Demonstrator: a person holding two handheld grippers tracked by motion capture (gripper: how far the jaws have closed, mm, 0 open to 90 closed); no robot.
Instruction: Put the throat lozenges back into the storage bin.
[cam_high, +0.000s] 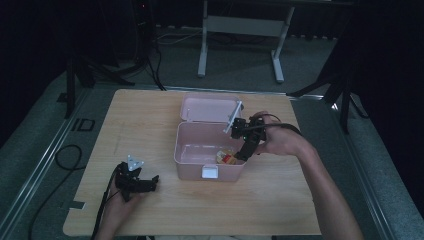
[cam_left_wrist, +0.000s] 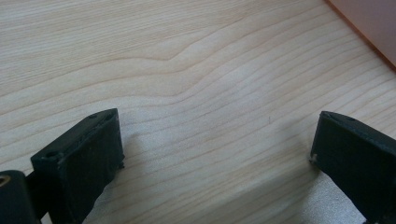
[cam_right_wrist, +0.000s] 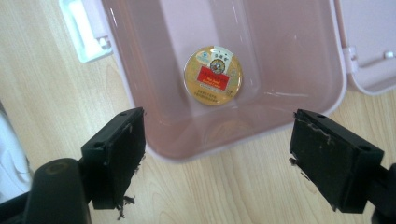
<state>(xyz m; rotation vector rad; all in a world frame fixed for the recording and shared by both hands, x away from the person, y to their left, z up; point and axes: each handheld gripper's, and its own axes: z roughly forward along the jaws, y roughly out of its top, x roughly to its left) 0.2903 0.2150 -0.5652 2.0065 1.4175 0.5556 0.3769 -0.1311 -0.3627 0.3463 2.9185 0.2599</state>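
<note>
Tin (cam_right_wrist: 213, 75) flat on floor of pink box (cam_right_wrist: 308, 109), straight ahead between spread, empty jaws of right gripper (cam_right_wrist: 233, 158); left gripper (cam_left_wrist: 219, 158) far off, jaws wide over bare worktop (cam_left_wrist: 187, 70).

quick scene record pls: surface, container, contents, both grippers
surface: wooden table
container: pink box, lid open and tilted back, white latch on the front
contents: one round tin, gold with a red label, on the box floor
left gripper: open, empty, low over bare table left of the box
right gripper: open, empty, above the box's rim
</note>
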